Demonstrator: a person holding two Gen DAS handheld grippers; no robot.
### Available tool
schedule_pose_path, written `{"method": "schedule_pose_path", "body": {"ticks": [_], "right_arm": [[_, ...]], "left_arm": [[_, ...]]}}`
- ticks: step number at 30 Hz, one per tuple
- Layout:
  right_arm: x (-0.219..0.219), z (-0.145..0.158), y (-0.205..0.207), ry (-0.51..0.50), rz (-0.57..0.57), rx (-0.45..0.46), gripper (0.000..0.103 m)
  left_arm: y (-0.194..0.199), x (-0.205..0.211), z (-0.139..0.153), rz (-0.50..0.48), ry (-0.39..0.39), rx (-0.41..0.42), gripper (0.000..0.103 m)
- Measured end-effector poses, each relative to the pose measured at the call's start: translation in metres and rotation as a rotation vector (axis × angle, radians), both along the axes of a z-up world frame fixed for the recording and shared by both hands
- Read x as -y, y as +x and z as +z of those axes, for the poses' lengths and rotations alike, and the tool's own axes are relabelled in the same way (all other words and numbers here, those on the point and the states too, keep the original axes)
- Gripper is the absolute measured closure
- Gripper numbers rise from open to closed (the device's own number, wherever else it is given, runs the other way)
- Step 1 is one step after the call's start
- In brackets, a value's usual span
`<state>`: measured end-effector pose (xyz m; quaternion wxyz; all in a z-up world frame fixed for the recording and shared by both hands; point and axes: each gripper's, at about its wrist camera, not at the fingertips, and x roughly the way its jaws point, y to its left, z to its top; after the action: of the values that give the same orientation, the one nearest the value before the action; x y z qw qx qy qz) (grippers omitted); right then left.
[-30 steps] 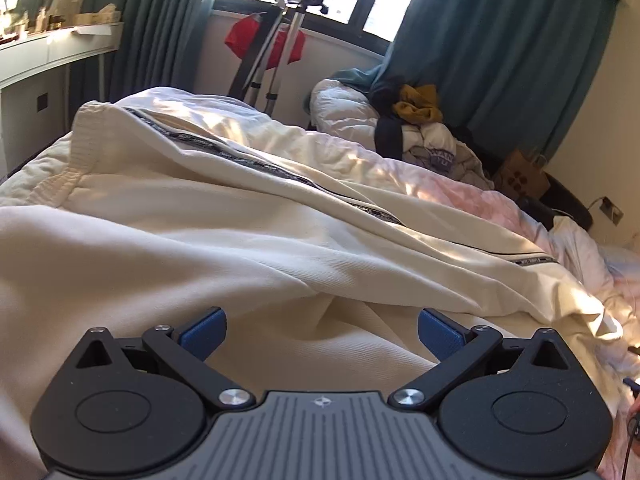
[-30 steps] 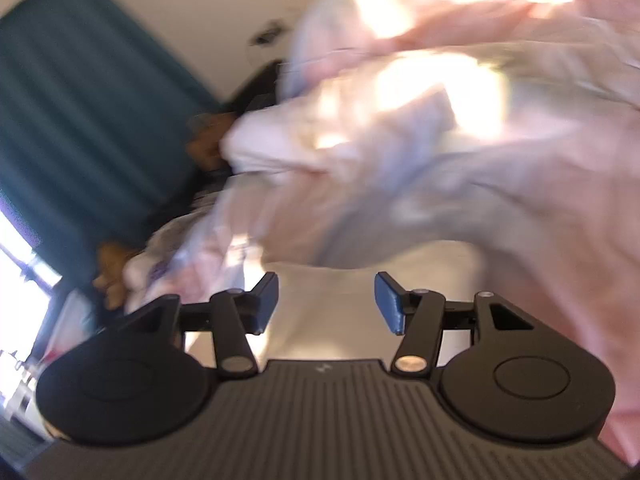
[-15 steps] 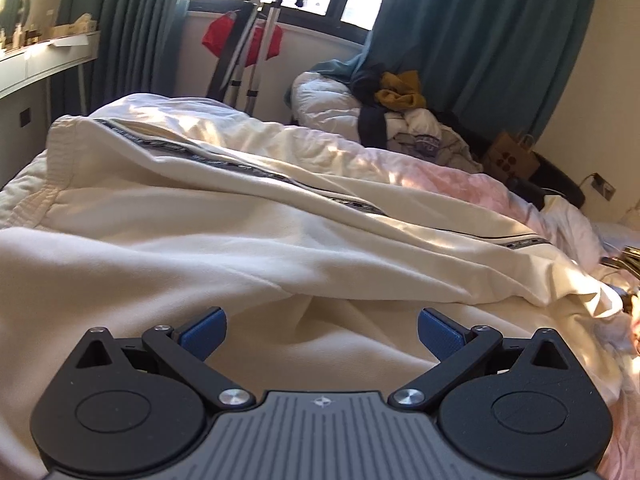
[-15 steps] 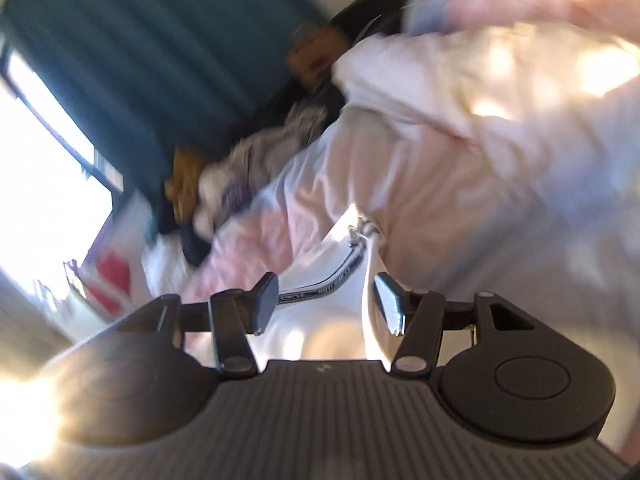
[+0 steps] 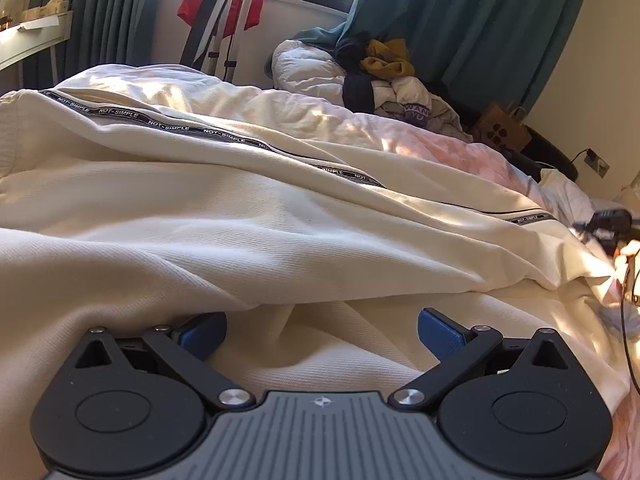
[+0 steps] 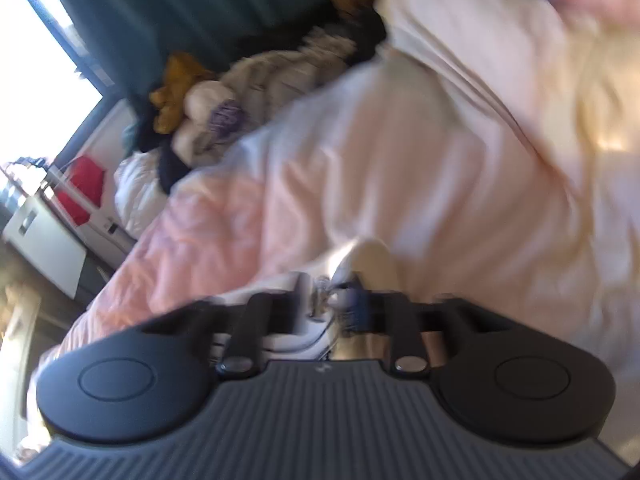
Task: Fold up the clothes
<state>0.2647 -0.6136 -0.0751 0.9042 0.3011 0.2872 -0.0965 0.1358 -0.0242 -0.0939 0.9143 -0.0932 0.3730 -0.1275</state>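
Left wrist view
- Garment: cream trousers (image 5: 248,208) with a black lettered side tape (image 5: 168,124), spread lengthwise over the bed (image 5: 460,140); waistband at far left, leg end at far right; loose ridges and a hollow across the cloth
- Left gripper (image 5: 322,334): released, blue pads (image 5: 202,334) wide apart; it sits low on the near fabric, nothing between the jaws
- Right gripper (image 5: 610,224): seen small at the right edge, at the leg end
- Background: clothes pile (image 5: 384,76) by the curtain (image 5: 480,20)

Right wrist view
- Image: tilted and blurred
- Right gripper (image 6: 340,308): fingers drawn close, apparently clenched on a pale bunch of the trousers (image 6: 372,260); blur leaves the exact contact unclear
- Bed: pink cover (image 6: 224,216) beyond

Progress
- Done: the trousers lie long and roughly flat; no crosswise fold shows; whether the legs are already laid one on the other I cannot tell
- Left: judging by this, bringing the leg end toward the waistband, then smoothing the wrinkles
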Motion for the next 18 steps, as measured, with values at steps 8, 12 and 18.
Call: {"method": "schedule_pose_path", "body": {"ticks": [8, 12, 18], "right_arm": [[0.006, 0.062, 0.016, -0.171, -0.076, 0.207, 0.083], [0.007, 0.045, 0.034, -0.158, -0.113, 0.157, 0.08], [-0.003, 0.035, 0.018, -0.126, -0.202, 0.102, 0.057]], "left_arm": [[-0.003, -0.001, 0.001, -0.005, 0.038, 0.017, 0.0], [0.003, 0.001, 0.001, 0.009, 0.041, 0.017, 0.0], [0.005, 0.003, 0.001, 0.001, 0.037, 0.022, 0.0]]}}
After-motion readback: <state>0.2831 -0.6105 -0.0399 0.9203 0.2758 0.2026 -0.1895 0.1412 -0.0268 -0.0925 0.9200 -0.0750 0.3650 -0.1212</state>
